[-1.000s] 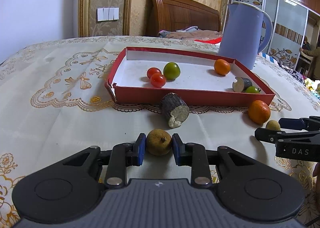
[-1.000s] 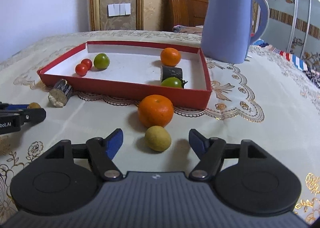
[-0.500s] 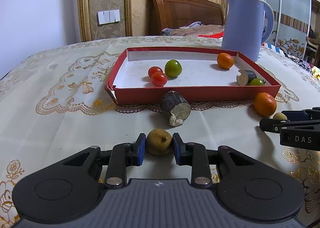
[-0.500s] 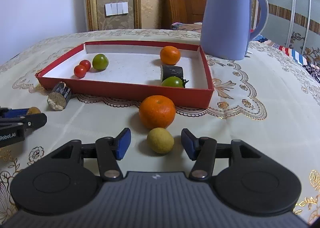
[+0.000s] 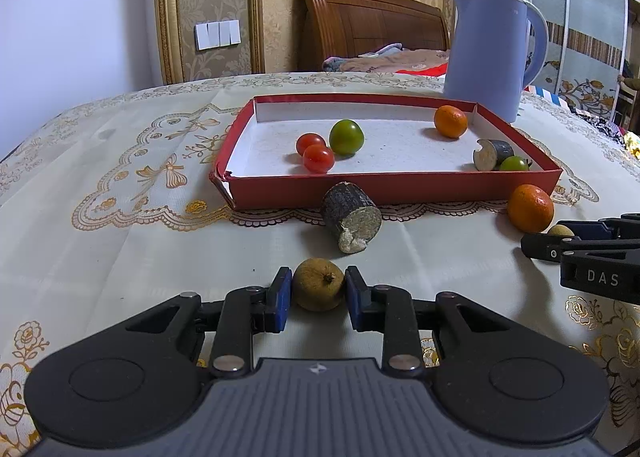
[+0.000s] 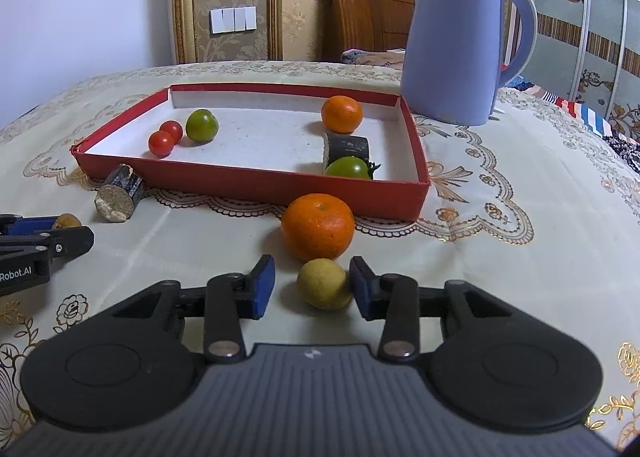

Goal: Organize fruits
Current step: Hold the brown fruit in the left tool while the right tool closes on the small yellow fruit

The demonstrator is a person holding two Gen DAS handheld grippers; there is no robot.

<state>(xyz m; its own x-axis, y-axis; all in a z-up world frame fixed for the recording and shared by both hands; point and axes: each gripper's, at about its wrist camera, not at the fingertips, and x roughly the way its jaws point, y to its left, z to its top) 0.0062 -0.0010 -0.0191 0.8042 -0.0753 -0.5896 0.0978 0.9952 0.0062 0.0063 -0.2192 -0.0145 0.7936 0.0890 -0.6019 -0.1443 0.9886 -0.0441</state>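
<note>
My left gripper (image 5: 319,292) is shut on a brownish-yellow round fruit (image 5: 319,289), low over the tablecloth. My right gripper (image 6: 313,289) is open around a small yellow fruit (image 6: 322,283); the right pad touches it, the left pad stands apart. An orange (image 6: 317,226) sits just beyond it, also in the left wrist view (image 5: 530,207). The red tray (image 5: 280,189) holds two red tomatoes (image 5: 318,157), a green fruit (image 5: 346,137), an orange (image 5: 450,121), a dark cut piece (image 5: 490,154) and a green tomato (image 6: 347,167).
A dark cylindrical cut piece (image 5: 352,217) lies on the cloth against the tray's front wall. A tall blue kettle (image 6: 460,45) stands behind the tray's right corner. A wooden headboard and a wall stand beyond the table.
My right gripper's jaws have narrowed around the yellow fruit until the right pad reached it. My left gripper stays shut on its fruit and the view has risen slightly.
</note>
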